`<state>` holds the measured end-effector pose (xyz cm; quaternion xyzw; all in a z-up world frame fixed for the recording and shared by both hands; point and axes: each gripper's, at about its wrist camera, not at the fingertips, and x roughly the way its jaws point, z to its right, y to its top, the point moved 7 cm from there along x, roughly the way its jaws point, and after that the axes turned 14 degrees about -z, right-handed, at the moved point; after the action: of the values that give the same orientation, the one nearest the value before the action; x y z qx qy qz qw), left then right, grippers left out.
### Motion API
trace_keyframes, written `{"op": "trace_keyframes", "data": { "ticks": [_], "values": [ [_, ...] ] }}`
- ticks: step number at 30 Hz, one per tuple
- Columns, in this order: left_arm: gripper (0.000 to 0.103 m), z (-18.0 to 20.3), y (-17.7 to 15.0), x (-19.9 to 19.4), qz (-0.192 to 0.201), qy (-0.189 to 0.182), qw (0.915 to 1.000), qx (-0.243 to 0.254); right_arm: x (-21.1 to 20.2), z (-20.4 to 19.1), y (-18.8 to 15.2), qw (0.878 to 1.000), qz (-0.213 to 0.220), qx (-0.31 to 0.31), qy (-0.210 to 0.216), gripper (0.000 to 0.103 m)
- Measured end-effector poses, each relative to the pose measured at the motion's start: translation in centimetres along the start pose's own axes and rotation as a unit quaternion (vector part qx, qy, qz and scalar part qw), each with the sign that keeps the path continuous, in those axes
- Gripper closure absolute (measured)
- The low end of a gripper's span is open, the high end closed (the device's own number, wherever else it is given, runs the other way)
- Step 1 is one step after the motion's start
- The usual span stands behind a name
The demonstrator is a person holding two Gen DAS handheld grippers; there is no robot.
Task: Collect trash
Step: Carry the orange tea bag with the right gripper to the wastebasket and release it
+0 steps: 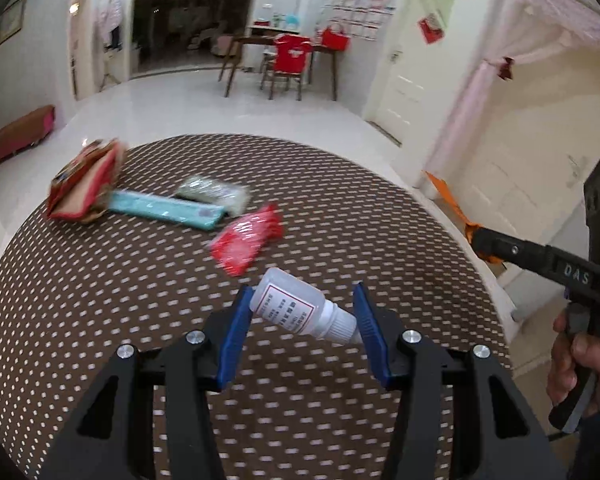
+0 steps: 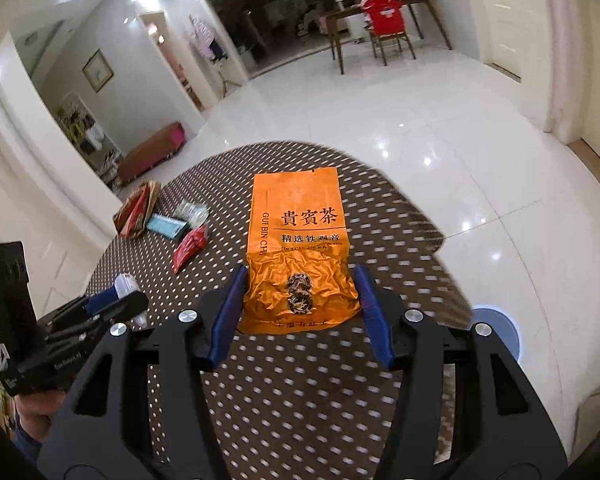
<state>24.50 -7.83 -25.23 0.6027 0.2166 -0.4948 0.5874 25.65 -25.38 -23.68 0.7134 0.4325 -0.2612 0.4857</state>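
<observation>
My left gripper is shut on a small white dropper bottle, held crosswise just above the brown dotted tabletop. Beyond it lie a red wrapper, a teal packet, a silvery wrapper and a red and tan carton. My right gripper is shut on the crumpled lower end of an orange tea bag, which stands up over the table. The left gripper with the bottle shows at the left of the right wrist view.
The round table stands on a glossy white tiled floor. A blue round object sits on the floor by the table's right edge. A dining table with a red-covered chair stands far back. A brown bench lies at the left wall.
</observation>
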Motion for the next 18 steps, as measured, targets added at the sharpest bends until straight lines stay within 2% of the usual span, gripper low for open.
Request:
{"op": "trace_keyframes", "data": {
  "ticks": [5,10,18],
  "values": [
    [0.052,4.1,0.9,0.1,0.004,-0.016,0.999,0.041,-3.2,4.3,-0.6,0.999,0.028,0.04,-0.01,0.049],
    [0.052,8.8,1.5,0.4,0.004,-0.036,0.9959,0.083,-4.9,10.8,-1.9,0.993,0.038,0.103,-0.033,0.049],
    [0.052,15.0,2.4,1.8,-0.004,-0.053,0.9893,0.136,-2.1,20.6,-5.2,0.978,-0.003,0.2,-0.054,0.047]
  ]
}}
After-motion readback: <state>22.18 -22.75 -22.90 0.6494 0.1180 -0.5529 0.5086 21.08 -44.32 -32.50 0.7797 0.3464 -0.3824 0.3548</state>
